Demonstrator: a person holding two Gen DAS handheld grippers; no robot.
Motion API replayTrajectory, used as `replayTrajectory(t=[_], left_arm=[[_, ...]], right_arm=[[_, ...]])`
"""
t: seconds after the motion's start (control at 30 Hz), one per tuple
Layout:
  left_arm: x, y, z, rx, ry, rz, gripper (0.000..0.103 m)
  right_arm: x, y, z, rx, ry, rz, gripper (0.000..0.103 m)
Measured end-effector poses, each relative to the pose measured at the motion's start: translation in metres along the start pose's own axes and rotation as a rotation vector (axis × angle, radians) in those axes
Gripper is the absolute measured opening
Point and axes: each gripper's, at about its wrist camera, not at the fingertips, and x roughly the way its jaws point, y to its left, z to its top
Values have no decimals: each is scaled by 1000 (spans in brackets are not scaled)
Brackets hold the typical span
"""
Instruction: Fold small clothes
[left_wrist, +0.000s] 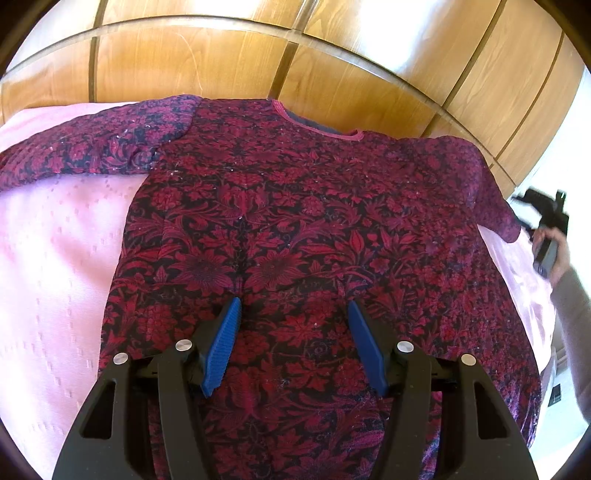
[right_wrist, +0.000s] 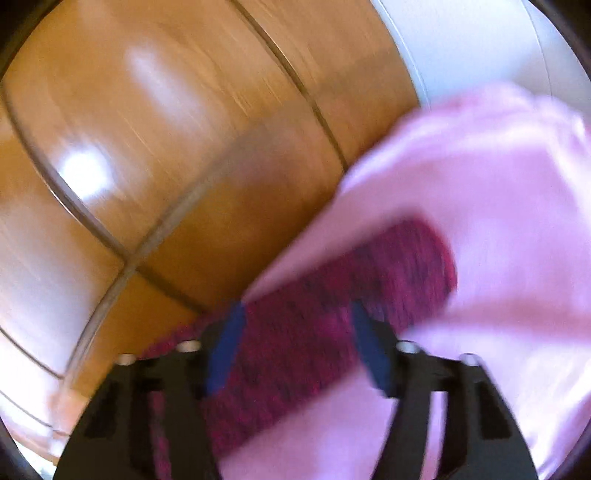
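Observation:
A dark red flowered long-sleeved top (left_wrist: 295, 221) lies flat and face up on a pink bedspread (left_wrist: 55, 258), neckline at the far side, both sleeves spread out. My left gripper (left_wrist: 293, 306) is open over the lower middle of the top, with only flat fabric between its blue pads. At the right edge of the left wrist view, my right gripper (left_wrist: 524, 216) is beside the right sleeve's cuff (left_wrist: 511, 225). The right wrist view is blurred: the right gripper (right_wrist: 297, 306) has its jaws apart, and the red sleeve (right_wrist: 332, 314) runs between and under them.
Glossy wooden panels (left_wrist: 332, 55) rise just behind the bed's far edge. A hand (left_wrist: 557, 254) and a grey sleeve (left_wrist: 572, 314) hold the right gripper. Pink bedspread (right_wrist: 498, 184) surrounds the sleeve, and a white wall (right_wrist: 461, 44) shows at the far right.

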Motion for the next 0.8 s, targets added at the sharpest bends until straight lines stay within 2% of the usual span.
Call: replayTrajectory(t=[0.13,0.33,0.47,0.5,0.53,0.57,0.6,0.7,0.8], left_arm=[[0,0,0,5,0,6,59],[1,-2,0,12,0,14,59],[2,-4,0,17,0,15,61],[2,-4,0,18,0,16,61],[2,-4,0,17,0,16,61],[2,-4,0,16,0,15,61],[2,-4,0,18,0,17,61],[2,-4,0,18,-1,15,61],[2,-5,0,18,-3,14,61]], right_arm=[[25,-27,-14,108,110,12,49],[47,-25,-14,150,121,34,53],[61,-13,-13,106,139,-1,51],[64,-9,-12,90,143,-11,46],[66,-6,-12,68,150,-22,31],[66,-1,-12,35,153,-47,23],[63,0,-12,5,144,-64,18],[42,16,-12,-106,97,-97,13],[1,35,-12,-240,14,-147,11]])
